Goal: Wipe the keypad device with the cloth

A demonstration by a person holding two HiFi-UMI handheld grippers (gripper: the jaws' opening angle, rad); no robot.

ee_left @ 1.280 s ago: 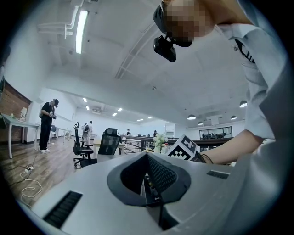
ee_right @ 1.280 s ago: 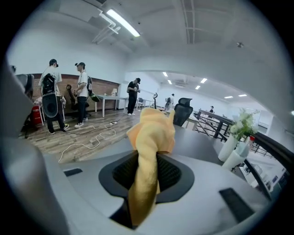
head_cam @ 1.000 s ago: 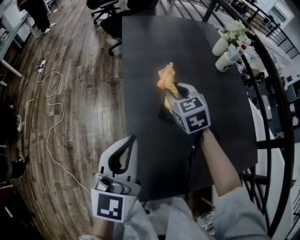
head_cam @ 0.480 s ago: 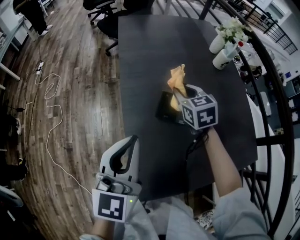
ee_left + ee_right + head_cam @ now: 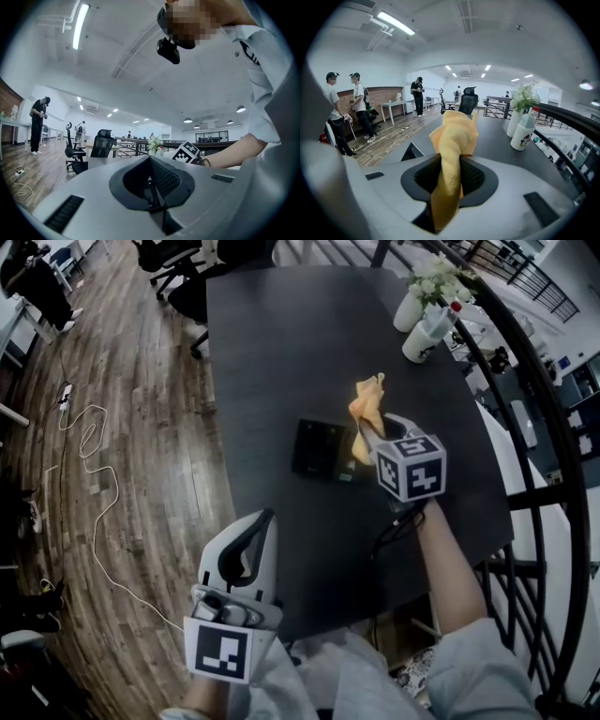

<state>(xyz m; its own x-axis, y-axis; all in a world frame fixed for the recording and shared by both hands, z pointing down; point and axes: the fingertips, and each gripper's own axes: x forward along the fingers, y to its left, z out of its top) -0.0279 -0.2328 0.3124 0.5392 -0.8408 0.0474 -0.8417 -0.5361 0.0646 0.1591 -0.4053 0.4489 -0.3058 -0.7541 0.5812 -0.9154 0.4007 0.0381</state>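
A flat black keypad device (image 5: 320, 448) lies on the dark table (image 5: 281, 343), and a corner of it (image 5: 411, 152) shows in the right gripper view. My right gripper (image 5: 368, 426) is shut on a yellow cloth (image 5: 367, 409), held just right of the device. The cloth (image 5: 452, 154) bunches up out of the shut jaws and hangs down. My left gripper (image 5: 251, 532) hovers off the table's near left edge, over the floor. Its jaws (image 5: 154, 187) are shut with nothing between them.
A white vase of flowers (image 5: 420, 289) and a white bottle (image 5: 427, 334) stand at the table's far right. A black railing (image 5: 534, 418) curves along the right. Office chairs (image 5: 183, 268) sit beyond the far end. A white cable (image 5: 94, 484) snakes over the wooden floor. People (image 5: 344, 110) stand in the distance.
The right gripper with the cloth has moved right, off the keypad device, which now lies uncovered. The left gripper has stayed put.
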